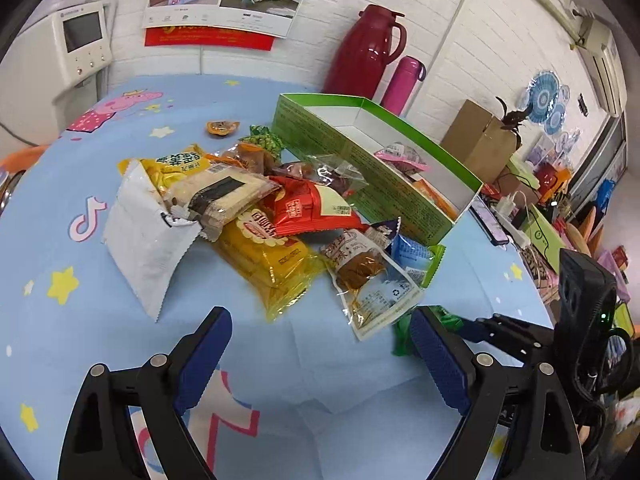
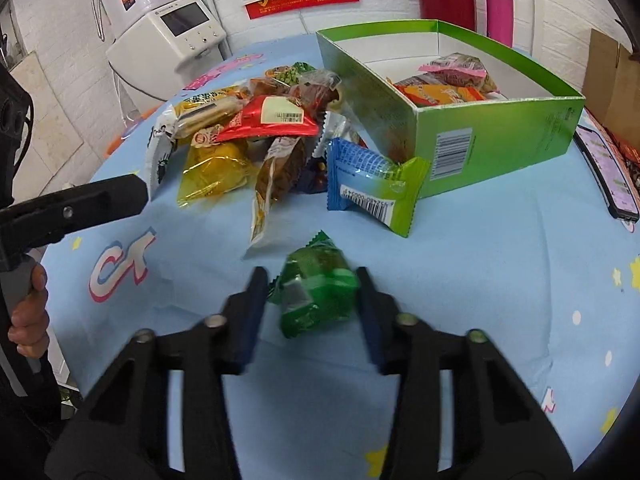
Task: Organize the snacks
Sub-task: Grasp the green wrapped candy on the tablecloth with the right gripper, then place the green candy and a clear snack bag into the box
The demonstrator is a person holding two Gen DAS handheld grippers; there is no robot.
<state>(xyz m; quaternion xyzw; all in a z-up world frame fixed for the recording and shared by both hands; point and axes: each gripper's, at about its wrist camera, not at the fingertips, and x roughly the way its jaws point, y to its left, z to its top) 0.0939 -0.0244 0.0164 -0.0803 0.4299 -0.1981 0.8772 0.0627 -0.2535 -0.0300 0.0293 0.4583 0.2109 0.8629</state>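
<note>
We see a green box [image 2: 492,140] standing open on the blue cloth [image 2: 480,280], toward the far right corner of the table. Inside it, at the near end, lie a pink packet [image 2: 456,66] and orange packets [image 2: 440,94]; its far end shows bare white floor. Outside, against its left wall, a heap of snacks [image 1: 256,208] spreads across the middle of the cloth, with a blue-green packet [image 2: 372,184] leaning at the box's near corner. Our right gripper [image 2: 312,292] has its jaws narrow around a green packet [image 2: 316,292] lying on the cloth nearer us; we cannot tell whether the pads touch it. Our left gripper [image 1: 320,344] is spread wide and holds nothing, over bare cloth before the heap.
</note>
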